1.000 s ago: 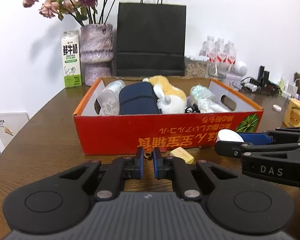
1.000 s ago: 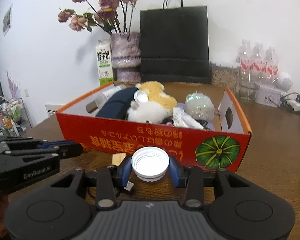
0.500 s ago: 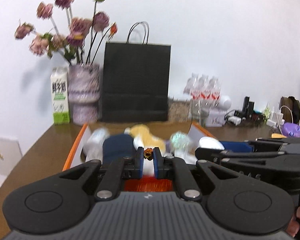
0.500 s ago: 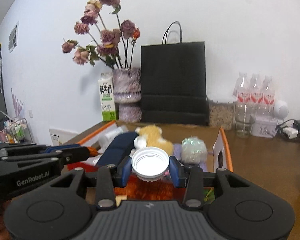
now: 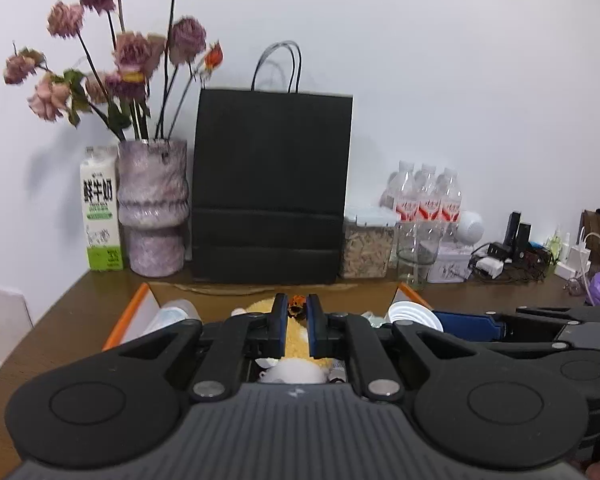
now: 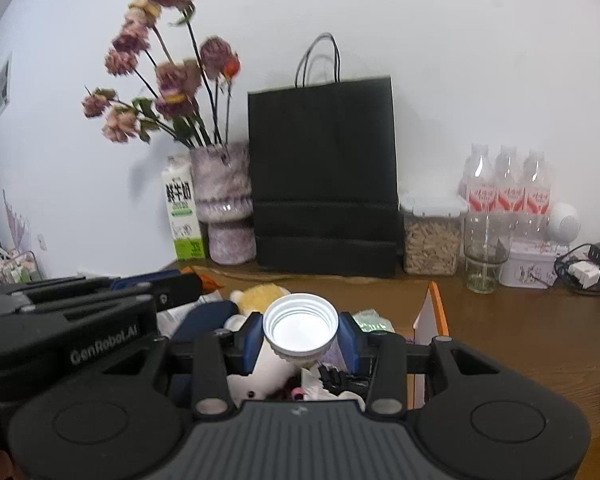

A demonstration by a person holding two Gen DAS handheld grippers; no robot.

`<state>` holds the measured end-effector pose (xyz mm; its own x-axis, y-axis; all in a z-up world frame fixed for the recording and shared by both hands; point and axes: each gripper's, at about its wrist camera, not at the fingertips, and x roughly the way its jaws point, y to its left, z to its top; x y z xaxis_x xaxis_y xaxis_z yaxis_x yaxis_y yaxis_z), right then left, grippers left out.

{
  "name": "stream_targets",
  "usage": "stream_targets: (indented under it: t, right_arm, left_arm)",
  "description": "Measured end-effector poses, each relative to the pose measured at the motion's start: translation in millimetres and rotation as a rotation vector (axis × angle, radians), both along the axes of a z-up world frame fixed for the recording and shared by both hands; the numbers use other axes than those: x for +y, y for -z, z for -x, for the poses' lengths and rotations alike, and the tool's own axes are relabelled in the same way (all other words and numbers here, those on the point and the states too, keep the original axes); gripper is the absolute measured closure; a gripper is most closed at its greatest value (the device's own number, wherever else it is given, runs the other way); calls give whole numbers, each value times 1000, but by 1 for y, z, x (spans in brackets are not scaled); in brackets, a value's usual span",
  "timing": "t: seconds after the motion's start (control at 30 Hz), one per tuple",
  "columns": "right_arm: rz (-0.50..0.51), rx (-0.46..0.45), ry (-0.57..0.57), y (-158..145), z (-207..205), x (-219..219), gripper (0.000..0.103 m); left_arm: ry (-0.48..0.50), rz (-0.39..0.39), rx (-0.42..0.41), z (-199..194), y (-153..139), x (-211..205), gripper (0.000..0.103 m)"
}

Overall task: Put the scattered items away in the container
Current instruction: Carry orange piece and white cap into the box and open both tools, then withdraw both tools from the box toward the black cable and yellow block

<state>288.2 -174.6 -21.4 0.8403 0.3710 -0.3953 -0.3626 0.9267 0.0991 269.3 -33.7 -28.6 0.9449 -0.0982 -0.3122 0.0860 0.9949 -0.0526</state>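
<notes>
My left gripper (image 5: 297,312) is shut on a small orange and black object (image 5: 298,305) and hangs above the orange cardboard box (image 5: 130,314). My right gripper (image 6: 300,330) is shut on a white ribbed lid (image 6: 301,326), also over the box (image 6: 436,312). The lid also shows in the left wrist view (image 5: 414,315). Inside the box lie a yellow and white plush toy (image 5: 296,344), a dark blue pouch (image 6: 208,318) and a clear plastic bag (image 5: 172,314). Both grippers hide most of the box.
Behind the box stand a black paper bag (image 5: 272,188), a purple vase of dried roses (image 5: 153,212) and a milk carton (image 5: 100,212). Water bottles (image 5: 424,196), a glass (image 6: 485,256), a jar of grain (image 6: 432,240) and cables (image 5: 512,256) fill the back right.
Both grippers rose from table level in front of the box and moved forward over its open top, each still holding its item.
</notes>
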Motion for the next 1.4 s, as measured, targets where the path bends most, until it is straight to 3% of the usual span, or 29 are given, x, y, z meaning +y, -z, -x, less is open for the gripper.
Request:
stream_targets:
  t: [0.43, 0.5, 0.57, 0.6, 0.67, 0.7, 0.73, 0.77, 1.4]
  right_arm:
    - [46, 41, -12, 16, -11, 4, 64]
    - [48, 50, -18, 15, -11, 3, 57]
    - [41, 61, -11, 15, -11, -1, 45]
    - [33, 68, -2, 14, -12, -3, 38]
    - [8, 84, 14, 13, -15, -10, 24]
    - [-6, 92, 21, 12, -16, -13, 11]
    - [-21, 98, 23, 12, -17, -16, 6]
    - [-34, 105, 14, 11, -18, -18, 0]
    - [-5, 79, -4, 4, -10, -14, 0]
  left_arm:
    - [-17, -36, 64, -16, 22, 3, 92]
    - [-28, -49, 74, -16, 22, 4, 85]
    - [-52, -56, 85, -15, 21, 8, 57]
    - [-77, -68, 80, -14, 20, 10, 48]
    - [-133, -82, 61, -13, 17, 15, 13]
    - [-157, -84, 51, -13, 16, 18, 6]
    - [-180, -80, 38, -13, 15, 22, 0]
    - [-177, -72, 30, -12, 14, 24, 0]
    - [-151, -63, 61, -11, 12, 23, 0]
